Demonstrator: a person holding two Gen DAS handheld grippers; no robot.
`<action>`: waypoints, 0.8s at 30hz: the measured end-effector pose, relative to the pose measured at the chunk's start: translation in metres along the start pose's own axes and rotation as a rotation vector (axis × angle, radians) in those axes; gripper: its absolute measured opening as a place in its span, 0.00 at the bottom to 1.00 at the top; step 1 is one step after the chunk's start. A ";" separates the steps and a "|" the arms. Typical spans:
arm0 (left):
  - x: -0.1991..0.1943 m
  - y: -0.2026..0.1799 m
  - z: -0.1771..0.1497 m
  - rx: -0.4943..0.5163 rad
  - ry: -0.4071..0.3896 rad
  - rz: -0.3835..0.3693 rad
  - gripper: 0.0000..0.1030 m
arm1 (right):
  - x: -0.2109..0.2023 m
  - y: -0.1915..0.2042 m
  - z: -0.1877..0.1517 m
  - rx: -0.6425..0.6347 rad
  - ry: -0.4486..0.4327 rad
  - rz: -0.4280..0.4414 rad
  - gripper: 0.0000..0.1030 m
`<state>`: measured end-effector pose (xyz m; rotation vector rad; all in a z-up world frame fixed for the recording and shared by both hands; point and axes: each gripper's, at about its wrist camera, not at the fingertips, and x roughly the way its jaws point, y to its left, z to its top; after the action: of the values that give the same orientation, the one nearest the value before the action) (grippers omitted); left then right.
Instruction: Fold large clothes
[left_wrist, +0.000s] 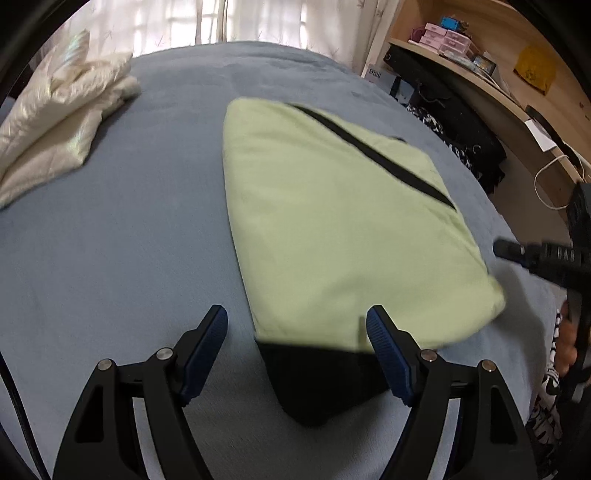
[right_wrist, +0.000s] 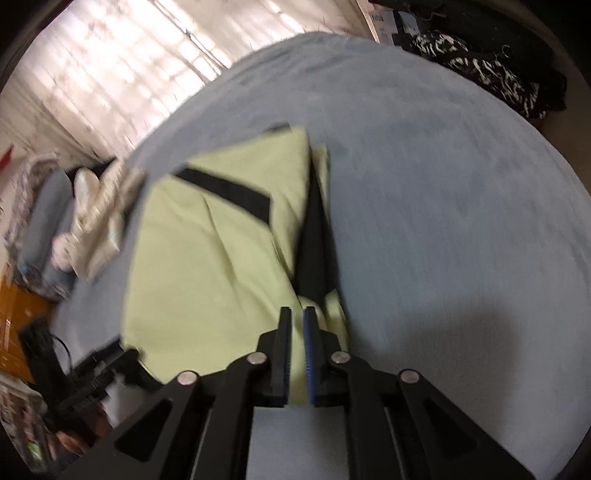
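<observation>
Two wrist views show a pale green garment (left_wrist: 340, 221) folded into a thick, roughly rectangular bundle on a blue-grey bed cover (left_wrist: 122, 240). A black stripe (left_wrist: 373, 155) crosses the garment's top face diagonally, and black lining or trim shows at its near end and along one folded edge. The fabric looks smooth, with a few soft creases; both views are blurred.

The left gripper (left_wrist: 297, 350) has its jaws spread wide and holds nothing. Its blue ribbed pads (left_wrist: 388, 358) sit either side of the garment's black near corner, just above the cover.

The right gripper (right_wrist: 297, 354) has its jaws nearly together, with pale green cloth showing in the narrow gap between them, so it appears to pinch the bundle's near edge. In the left view it is seen reaching in from the right, at the garment's right edge (left_wrist: 546, 258).

A cream quilted jacket (left_wrist: 62, 122) lies crumpled at the far left of the bed, well apart from the green garment.

On a wooden shelf (left_wrist: 480, 77) at the far right stand small pink drawer boxes (left_wrist: 447, 38); their contents cannot be made out. A yellow bag (left_wrist: 535, 68) hangs nearby. A white box by the bed carries dark print too blurred to read. Black-and-white patterned clothing (right_wrist: 491, 70) is heaped beside the bed's right edge.
</observation>
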<state>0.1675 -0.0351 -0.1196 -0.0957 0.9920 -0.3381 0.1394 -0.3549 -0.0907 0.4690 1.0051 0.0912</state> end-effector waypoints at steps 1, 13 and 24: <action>0.000 0.003 0.009 -0.005 -0.009 0.004 0.74 | 0.003 0.002 0.013 0.005 -0.018 0.000 0.24; 0.053 0.028 0.074 -0.109 0.051 -0.021 0.74 | 0.089 -0.004 0.096 0.057 -0.014 -0.067 0.31; 0.059 0.015 0.075 -0.045 0.029 0.014 0.74 | 0.097 0.044 0.098 -0.290 -0.125 -0.272 0.02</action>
<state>0.2624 -0.0459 -0.1293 -0.1247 1.0290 -0.3054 0.2790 -0.3210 -0.1056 0.0702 0.9070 -0.0362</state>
